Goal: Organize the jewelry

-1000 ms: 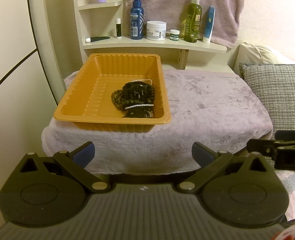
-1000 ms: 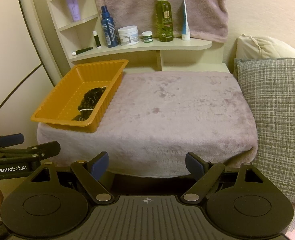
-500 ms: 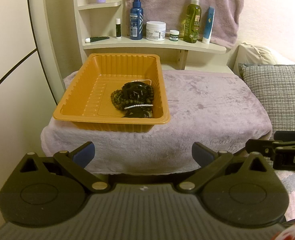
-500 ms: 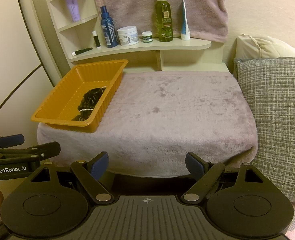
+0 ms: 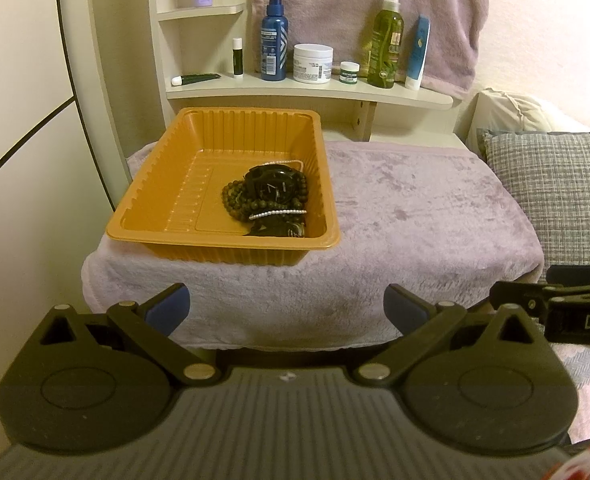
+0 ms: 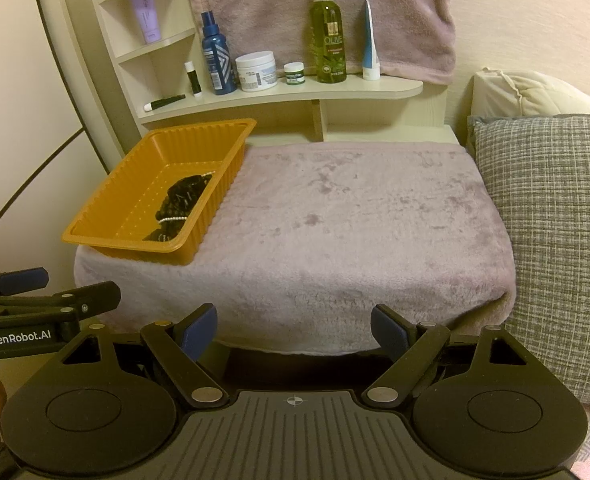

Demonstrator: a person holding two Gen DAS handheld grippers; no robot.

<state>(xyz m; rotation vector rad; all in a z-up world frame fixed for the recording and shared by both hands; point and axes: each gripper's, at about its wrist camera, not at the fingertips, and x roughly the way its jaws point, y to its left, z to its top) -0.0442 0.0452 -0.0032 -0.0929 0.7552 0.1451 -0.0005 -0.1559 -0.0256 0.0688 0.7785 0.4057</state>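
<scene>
An orange plastic tray sits on the left part of a stool covered with mauve plush cloth. In the tray's right half lies a pile of jewelry: a black watch, dark bead bracelets and a white pearl strand. My left gripper hangs open in front of the stool's near edge, nothing between its blue pads. My right gripper is likewise open and empty, further right, below the cloth's front edge. Each gripper shows at the side of the other's view.
A cream shelf behind the stool carries a blue bottle, a white jar, a small green-lidded jar, a green spray bottle and tubes. A checked grey cushion lies at the right. A mauve towel hangs on the wall.
</scene>
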